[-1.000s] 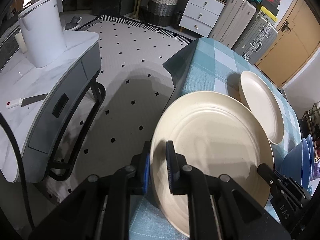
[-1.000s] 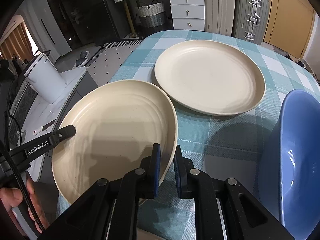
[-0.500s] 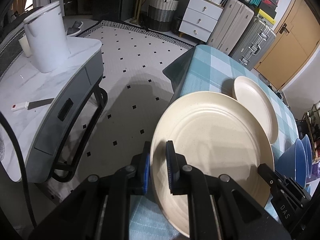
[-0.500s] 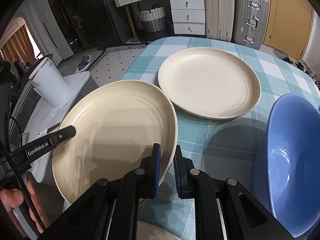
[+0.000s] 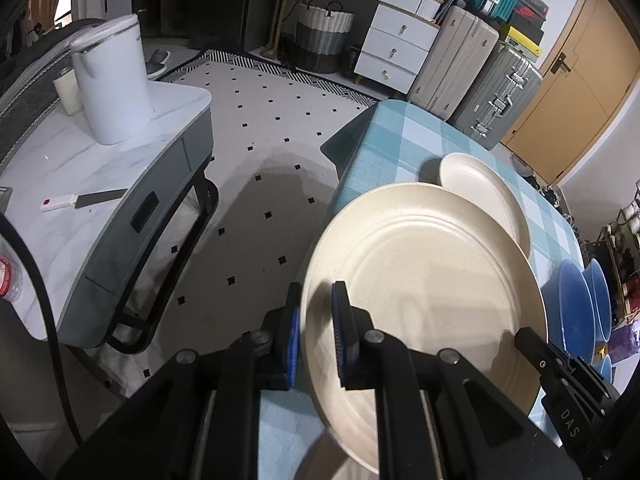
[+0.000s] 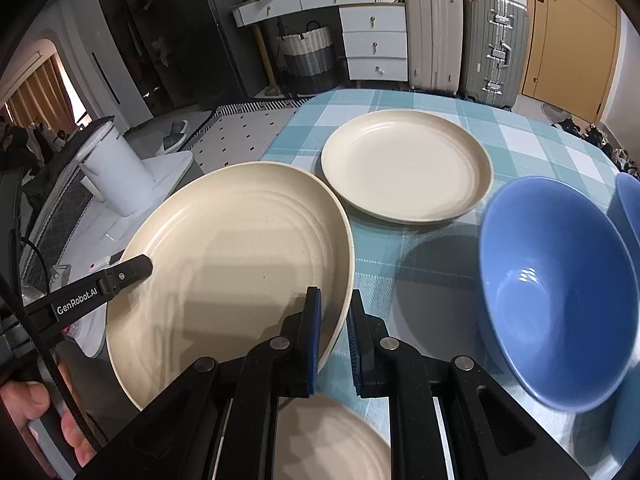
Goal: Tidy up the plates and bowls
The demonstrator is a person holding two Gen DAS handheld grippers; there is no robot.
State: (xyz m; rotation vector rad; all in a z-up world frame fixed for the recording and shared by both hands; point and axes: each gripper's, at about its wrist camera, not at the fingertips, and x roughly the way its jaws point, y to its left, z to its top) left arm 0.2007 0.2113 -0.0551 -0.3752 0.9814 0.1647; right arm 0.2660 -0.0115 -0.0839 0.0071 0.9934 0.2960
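1. Since a second ago both claws have kept their grip on the same cream plate [image 6: 232,252], but the views have drawn back: the second cream plate [image 6: 406,166] lying flat on the tabletop [image 6: 532,140] now sits farther off and looks smaller, and the blue bowl [image 6: 556,280] shows almost whole where only its edge showed before.
2. The left claw [image 5: 318,332] is nearly closed, its blue pads pinching the held plate's rim; the right claw [image 6: 334,336] is likewise nearly closed on the opposite rim. The plate is held tilted above the tabletop's near-left edge.
3. A third cream plate [image 6: 332,440] shows below the right claw, blurred and cut off by the claw body. A second blue bowl [image 6: 628,208] is cropped at the right edge. In the left view the held plate covers part of the flat plate [image 5: 480,188], and the stacked blue bowls [image 5: 576,304] show edge-on only.
4. The tabletop wears a teal-and-white checked cloth. Beside it stands a marble-topped side table [image 5: 92,184] bearing a white kettle [image 5: 112,84]. Farther back are a dotted rug [image 5: 260,120], a white drawer unit [image 6: 374,46], a woven basket [image 6: 306,54], suitcases [image 6: 464,36] and a wooden door [image 6: 572,36].
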